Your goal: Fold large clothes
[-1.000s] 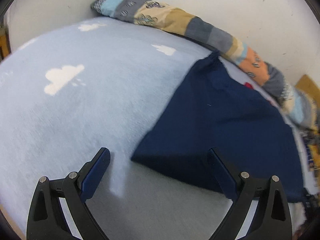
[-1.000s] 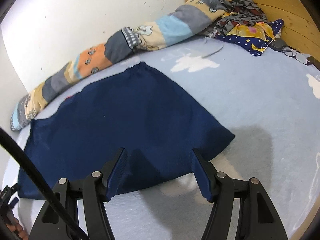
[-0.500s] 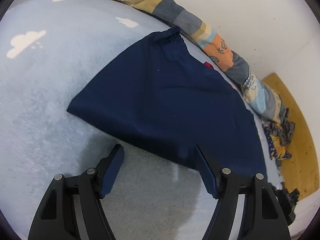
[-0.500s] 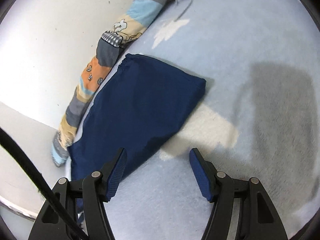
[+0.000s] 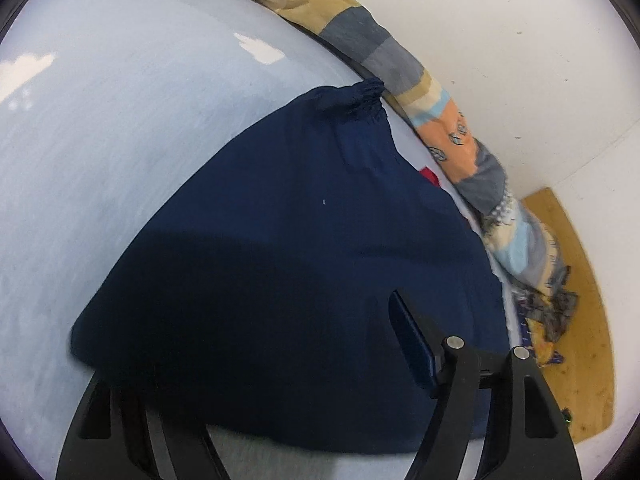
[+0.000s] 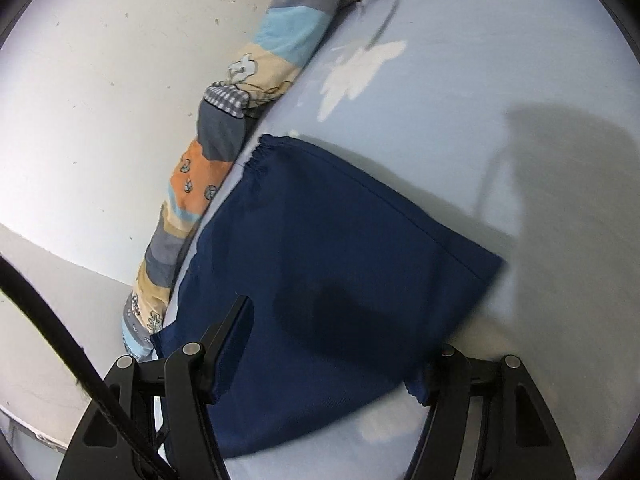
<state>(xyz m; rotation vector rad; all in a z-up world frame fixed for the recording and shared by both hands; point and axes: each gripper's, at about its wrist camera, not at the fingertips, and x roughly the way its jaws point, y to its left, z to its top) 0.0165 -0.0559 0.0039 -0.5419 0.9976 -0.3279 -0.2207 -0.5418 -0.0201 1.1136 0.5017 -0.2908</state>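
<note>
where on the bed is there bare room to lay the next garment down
Bare sheet lies on the navy garment's open side, away from the wall. Crowded: the patchwork roll along the wall, touching the garment's gathered end, and the clothes pile by the wooden board.

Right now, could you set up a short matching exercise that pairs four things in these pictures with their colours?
Things:
1. garment
2. bedsheet
3. wall
4. long cushion

Colours:
A. white
B. striped in orange, beige, grey and light blue
C. navy blue
D. pale blue with white clouds

Pairs: 1-C, 2-D, 3-A, 4-B
</note>
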